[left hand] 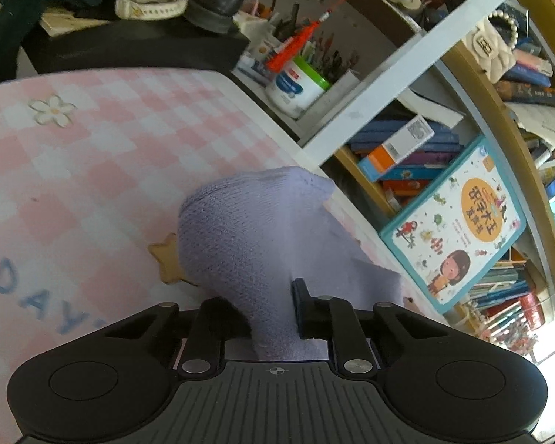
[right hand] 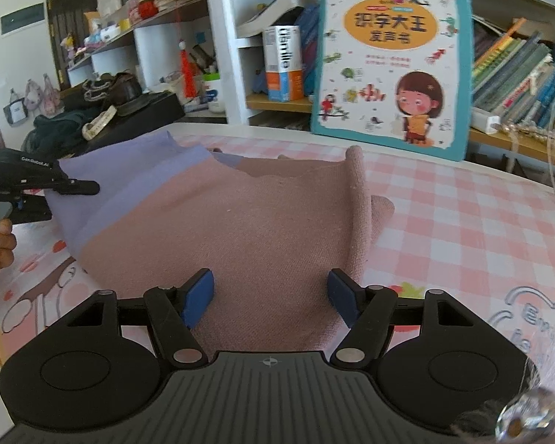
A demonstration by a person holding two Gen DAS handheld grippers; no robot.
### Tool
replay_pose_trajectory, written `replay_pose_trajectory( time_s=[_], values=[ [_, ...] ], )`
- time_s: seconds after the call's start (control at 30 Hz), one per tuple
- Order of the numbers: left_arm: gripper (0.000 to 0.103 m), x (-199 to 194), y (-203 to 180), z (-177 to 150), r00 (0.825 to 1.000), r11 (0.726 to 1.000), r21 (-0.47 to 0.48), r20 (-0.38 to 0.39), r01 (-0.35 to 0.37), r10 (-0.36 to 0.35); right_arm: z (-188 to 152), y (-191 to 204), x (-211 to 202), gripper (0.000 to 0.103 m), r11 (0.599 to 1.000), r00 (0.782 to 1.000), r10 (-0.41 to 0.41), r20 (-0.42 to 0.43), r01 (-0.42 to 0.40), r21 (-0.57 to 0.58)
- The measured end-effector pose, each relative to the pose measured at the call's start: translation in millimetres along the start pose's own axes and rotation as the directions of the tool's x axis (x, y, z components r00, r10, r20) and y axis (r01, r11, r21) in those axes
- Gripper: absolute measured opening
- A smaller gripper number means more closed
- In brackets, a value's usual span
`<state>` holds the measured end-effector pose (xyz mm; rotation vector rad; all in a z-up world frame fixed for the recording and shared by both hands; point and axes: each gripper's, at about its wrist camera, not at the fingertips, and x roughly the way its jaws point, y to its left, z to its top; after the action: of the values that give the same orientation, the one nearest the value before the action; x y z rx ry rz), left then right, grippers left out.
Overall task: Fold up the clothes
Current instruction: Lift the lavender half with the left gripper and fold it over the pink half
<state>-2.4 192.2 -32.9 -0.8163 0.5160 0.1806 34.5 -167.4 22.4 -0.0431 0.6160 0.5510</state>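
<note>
A knit garment lies on the pink checked table cover [right hand: 462, 214]. Its main part is dusty pink [right hand: 248, 214] and its left part is lavender [right hand: 129, 181]. My left gripper [left hand: 270, 307] is shut on the lavender cloth [left hand: 248, 229] and holds it lifted and bunched in front of the camera. It also shows in the right wrist view [right hand: 74, 187] at the garment's left edge. My right gripper [right hand: 270, 296] is open, its blue pads [right hand: 198, 298] just above the pink cloth's near edge. A fold stands up along the garment's right side [right hand: 359, 192].
A children's book [right hand: 388, 63] leans against the bookshelf [right hand: 518, 74] just behind the table's far edge. A black stand with shoes and dark clothes [right hand: 122, 107] sits at the far left. A jar of pens [left hand: 296, 85] stands on the shelf.
</note>
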Motion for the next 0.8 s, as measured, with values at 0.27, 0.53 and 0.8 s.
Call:
replay_pose_trajectory(
  time_s=[0.27, 0.53, 0.8],
  values=[
    [0.016, -36.5, 38.0, 15.5, 0.996, 0.997, -0.049, 0.069, -0.061, 0.064, 8.5, 44.4, 18.3, 0.066, 0.996, 0.997, 0.077, -0.021, -0.078, -0.048],
    [0.016, -46.5, 54.8, 22.1, 0.994, 0.996, -0.066, 0.085, -0.062, 0.067, 25.9, 46.9, 18.7, 0.062, 0.994, 0.995, 0.104, -0.001, -0.104, -0.045],
    [0.016, -46.6, 57.5, 23.4, 0.995, 0.996, -0.072, 0.081, -0.044, 0.050, 21.7, 31.3, 28.5, 0.028, 0.996, 0.997, 0.070, -0.031, -0.072, -0.060]
  ],
)
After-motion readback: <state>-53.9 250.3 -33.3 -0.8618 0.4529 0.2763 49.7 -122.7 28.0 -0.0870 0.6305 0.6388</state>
